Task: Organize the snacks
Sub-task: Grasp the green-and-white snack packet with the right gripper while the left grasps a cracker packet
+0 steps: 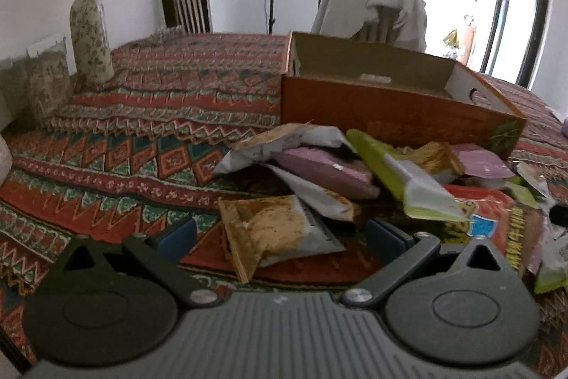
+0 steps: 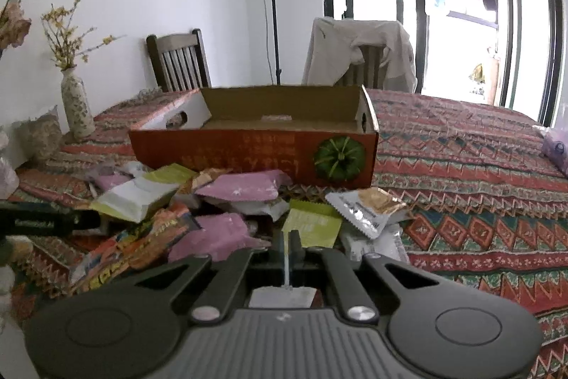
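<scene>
- Sitting spread wide, left gripper [image 1: 280, 237] has a tan snack packet [image 1: 273, 233] lying between its fingers, not pinched.
- Right gripper [image 2: 288, 249] is clamped on a lime-green packet [image 2: 312, 226].
- Snack pile [image 2: 198, 201] sits on the patterned tablecloth [image 2: 461, 166], right in front of the orange cardboard box [image 2: 255, 148].

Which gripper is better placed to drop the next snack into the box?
Right. The right gripper looks shut on a lime-green packet, facing the cardboard box. The left gripper is open, only straddling a tan packet.
</scene>
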